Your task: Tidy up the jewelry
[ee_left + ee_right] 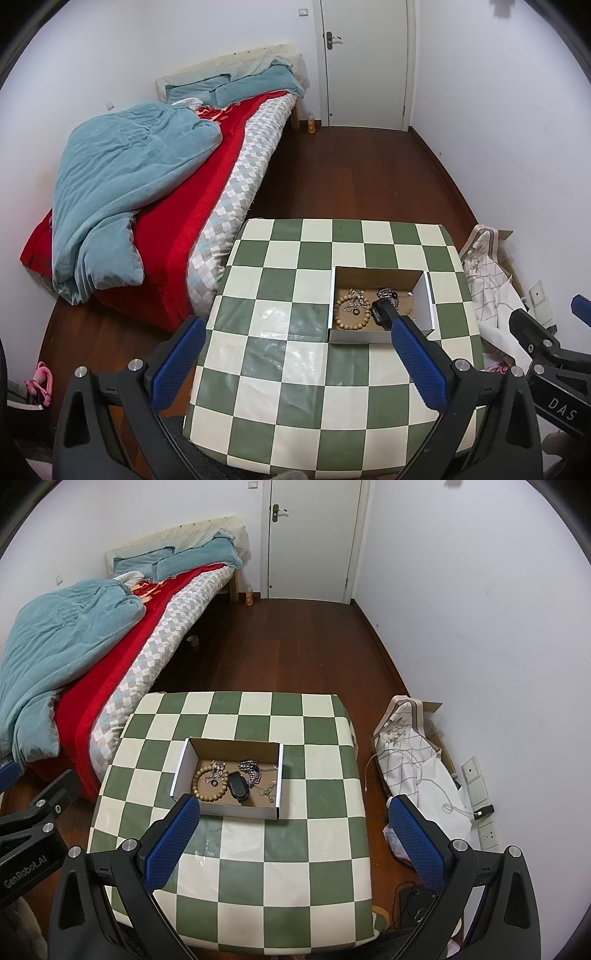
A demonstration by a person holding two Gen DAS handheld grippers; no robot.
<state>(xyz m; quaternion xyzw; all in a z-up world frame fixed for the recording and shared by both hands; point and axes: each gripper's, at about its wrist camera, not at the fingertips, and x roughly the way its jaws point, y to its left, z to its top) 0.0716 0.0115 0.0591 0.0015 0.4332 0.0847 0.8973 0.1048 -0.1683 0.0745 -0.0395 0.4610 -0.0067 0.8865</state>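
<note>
Only right view shows socket [489, 835], cup [192, 640]

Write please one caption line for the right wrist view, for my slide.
Open right gripper above the checkered table, facing a cardboard box of jewelry: bead bracelet, silver chains.

**Small bedroom, white walls, dark wood floor**

You face a white door [314, 539] at 12 o'clock, its handle on the left edge, with a light switch [253, 484] just left of the frame. A bed [122, 672] runs along the wall from 9 to 11 o'clock, carrying a red blanket [207, 192], a rumpled teal duvet [125, 184] and teal pillows [229, 86] by the headboard. An orange bottle [249, 594] stands on the floor [295, 646] between bed and door. At 3 o'clock, wall sockets [476, 775] sit low beside a heap of white patterned cloth [410, 760]. The checkered table [325, 812] fills 6 o'clock.
</note>
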